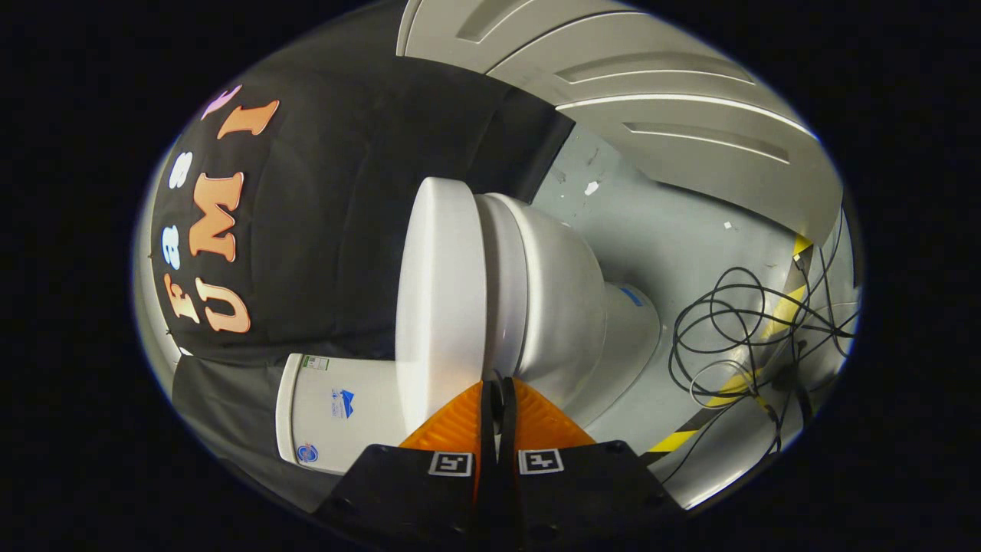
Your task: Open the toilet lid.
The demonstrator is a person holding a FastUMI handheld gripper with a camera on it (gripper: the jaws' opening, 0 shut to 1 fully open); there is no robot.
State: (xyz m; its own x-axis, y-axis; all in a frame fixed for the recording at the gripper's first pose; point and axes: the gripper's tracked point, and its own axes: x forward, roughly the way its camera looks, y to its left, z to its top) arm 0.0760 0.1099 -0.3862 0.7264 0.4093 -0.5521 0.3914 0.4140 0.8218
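Pressing together with almost no gap and gripping nothing, the tongs (498, 383) pointed at the closed toilet lid's (438, 299) edge above the bowl (556, 299).

I can't read any text from here. The stickers on the toilet tank (337, 406) are too small. The square markers on the tongs (497, 391) carry only black-and-white patterns.

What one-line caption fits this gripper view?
Hand-held gripper, orange fingers closed together, tips at the rim of the white ceramic toilet beside its closed white plastic lid; black cables lie beyond.
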